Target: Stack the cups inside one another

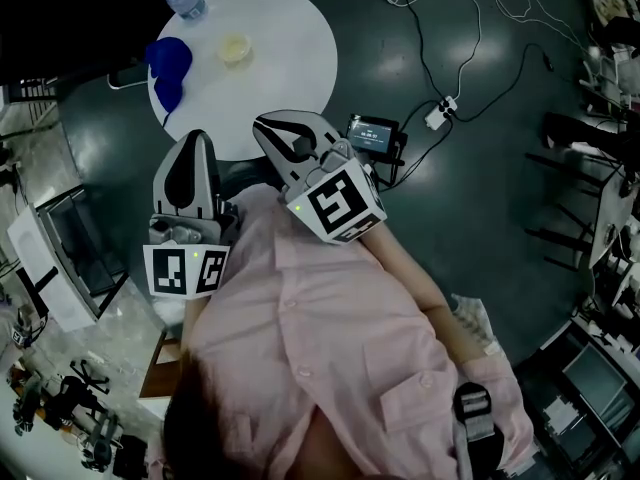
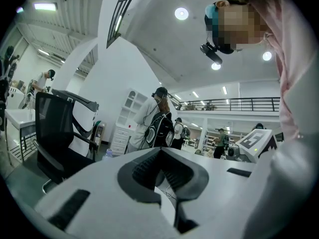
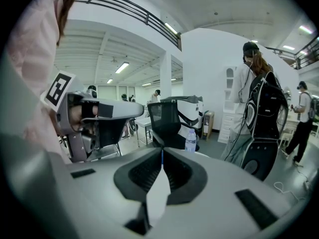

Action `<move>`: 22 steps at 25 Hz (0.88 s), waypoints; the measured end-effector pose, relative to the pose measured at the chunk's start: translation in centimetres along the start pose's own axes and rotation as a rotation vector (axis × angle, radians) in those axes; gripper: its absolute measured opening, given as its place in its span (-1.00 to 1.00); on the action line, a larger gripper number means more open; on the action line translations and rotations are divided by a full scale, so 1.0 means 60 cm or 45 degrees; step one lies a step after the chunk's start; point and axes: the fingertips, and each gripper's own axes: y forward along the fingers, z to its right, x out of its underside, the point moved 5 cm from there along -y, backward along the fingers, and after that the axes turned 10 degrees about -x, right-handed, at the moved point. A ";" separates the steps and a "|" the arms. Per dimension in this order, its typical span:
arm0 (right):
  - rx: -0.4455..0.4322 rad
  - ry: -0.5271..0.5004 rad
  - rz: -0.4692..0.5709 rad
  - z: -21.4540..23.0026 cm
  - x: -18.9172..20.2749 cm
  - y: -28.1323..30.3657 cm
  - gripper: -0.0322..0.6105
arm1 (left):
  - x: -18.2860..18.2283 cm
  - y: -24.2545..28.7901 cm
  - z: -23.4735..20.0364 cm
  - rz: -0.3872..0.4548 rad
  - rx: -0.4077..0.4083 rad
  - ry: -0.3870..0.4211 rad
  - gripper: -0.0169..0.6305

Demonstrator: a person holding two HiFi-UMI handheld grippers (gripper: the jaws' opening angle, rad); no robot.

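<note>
Saw the round table [image 1: 300, 28], near rim hidden behind the grippers. Found left gripper [image 1: 196, 140] and right gripper [image 1: 264, 124] both clenched, empty, short of the table. Made out blue cups [image 1: 172, 58] at its left edge, perhaps two, touching; pale cup [image 1: 234, 48] mid-table, apart.

The head view is dim and blue-tinted, the white table [image 1: 290, 38] its brightest patch on a dark floor [image 1: 490, 208], while the 2 gripper views are bright under glaring ceiling lamps [image 2: 181, 13], bowed inside black round edges, with the left gripper [image 2: 160, 150] and right gripper [image 3: 162, 153] softly blurred up close.
</note>
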 end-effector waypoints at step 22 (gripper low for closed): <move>-0.022 -0.016 0.060 -0.018 0.000 -0.012 -0.79 | 0.003 -0.027 0.006 0.041 -0.022 -0.001 -0.89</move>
